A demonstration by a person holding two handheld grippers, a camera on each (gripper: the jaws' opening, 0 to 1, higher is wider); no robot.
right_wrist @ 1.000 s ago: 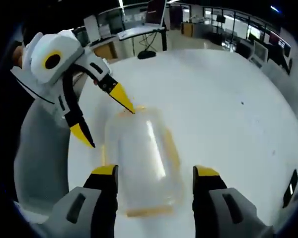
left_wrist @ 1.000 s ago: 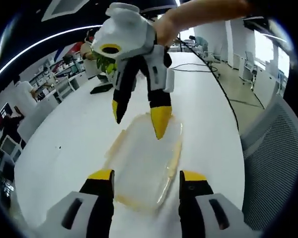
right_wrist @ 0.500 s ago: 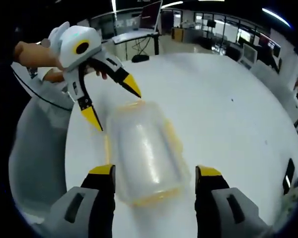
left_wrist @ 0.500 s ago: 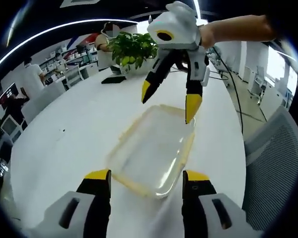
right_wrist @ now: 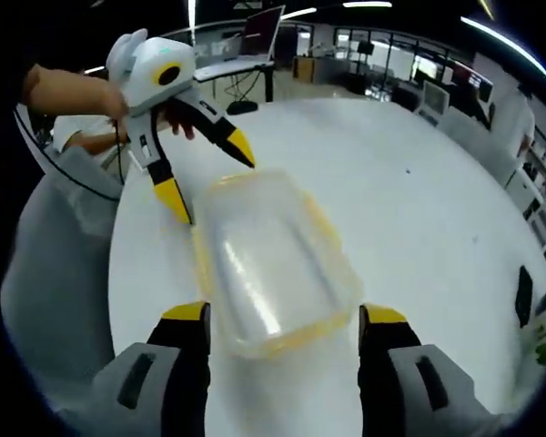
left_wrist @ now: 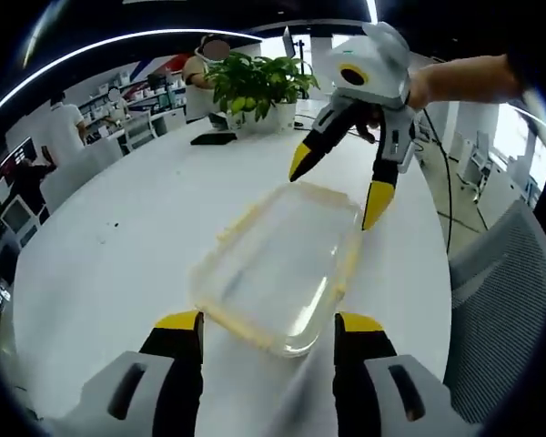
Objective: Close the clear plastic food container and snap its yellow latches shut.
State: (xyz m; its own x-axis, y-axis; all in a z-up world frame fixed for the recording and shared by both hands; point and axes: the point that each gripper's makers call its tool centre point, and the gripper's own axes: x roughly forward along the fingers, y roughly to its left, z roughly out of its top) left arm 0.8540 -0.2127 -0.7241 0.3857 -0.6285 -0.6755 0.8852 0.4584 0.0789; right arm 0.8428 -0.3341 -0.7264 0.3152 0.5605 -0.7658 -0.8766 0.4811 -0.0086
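The clear plastic food container lies flat on the white table, its lid on top and yellow latches along its edges. My left gripper stands open at its near end, one jaw to either side. My right gripper hangs open at the far end, its yellow tips beside the container's corners. In the right gripper view the container lies just ahead of my right gripper. My left gripper, held by a hand, stands open at the far end. Neither holds anything.
A potted plant and a flat dark object stand further along the table. A grey mesh chair sits at the table's edge; its grey back also shows. Another dark object lies at the right. People sit at desks behind.
My right gripper has drawn back from over the lid to the container's far end. Both cameras have shifted, bringing the plant into the left gripper view. Both grippers remain open.
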